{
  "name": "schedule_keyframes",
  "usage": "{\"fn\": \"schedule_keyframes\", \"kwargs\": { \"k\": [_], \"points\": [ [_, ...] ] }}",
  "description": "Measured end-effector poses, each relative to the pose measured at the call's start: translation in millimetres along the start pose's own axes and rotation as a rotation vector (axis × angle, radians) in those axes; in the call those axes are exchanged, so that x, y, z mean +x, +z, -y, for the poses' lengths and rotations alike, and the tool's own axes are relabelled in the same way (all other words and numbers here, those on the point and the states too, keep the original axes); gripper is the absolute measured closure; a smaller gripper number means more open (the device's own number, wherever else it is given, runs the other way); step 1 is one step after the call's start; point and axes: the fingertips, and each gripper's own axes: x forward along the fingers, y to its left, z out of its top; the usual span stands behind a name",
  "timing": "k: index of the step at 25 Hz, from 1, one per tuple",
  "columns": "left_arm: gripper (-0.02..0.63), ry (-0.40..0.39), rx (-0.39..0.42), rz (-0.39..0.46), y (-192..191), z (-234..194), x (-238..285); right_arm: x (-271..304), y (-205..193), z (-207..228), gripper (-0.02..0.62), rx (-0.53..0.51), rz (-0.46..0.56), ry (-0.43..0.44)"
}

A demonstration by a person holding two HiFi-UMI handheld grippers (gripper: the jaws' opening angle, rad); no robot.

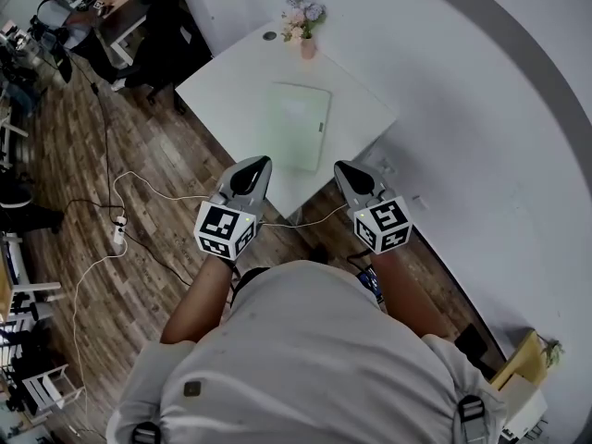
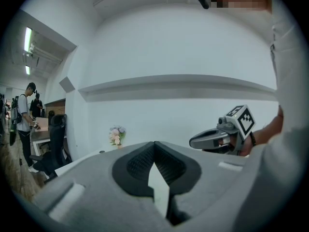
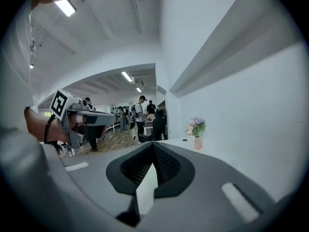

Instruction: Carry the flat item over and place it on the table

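A pale green flat item [image 1: 298,126] lies on the white table [image 1: 231,86], its near edge at the table's front edge. My left gripper [image 1: 262,163] hovers just by the item's near left corner, and its jaws meet at the tips with nothing seen between them. My right gripper [image 1: 340,166] is a little to the right of the near right corner, also shut and empty. In the left gripper view the left gripper [image 2: 154,143] points at the table, with the right gripper [image 2: 194,141] beside it. The right gripper view shows the right gripper [image 3: 153,144] closed, and the left gripper [image 3: 113,118] alongside.
A pink vase of flowers [image 1: 303,21] stands at the table's far corner beside a small round hole [image 1: 269,35]. A white wall runs along the right. White cables and a power strip [image 1: 118,234] lie on the wooden floor at left. People and office chairs [image 1: 55,17] are farther back.
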Motion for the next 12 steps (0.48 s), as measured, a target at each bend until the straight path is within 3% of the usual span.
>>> {"fn": "schedule_keyframes", "kwargs": {
  "k": [12],
  "points": [
    [0.606, -0.059, -0.015, 0.03, -9, -28, -82, -2, 9, -80, 0.587, -0.011, 0.028, -0.082]
  ]
}}
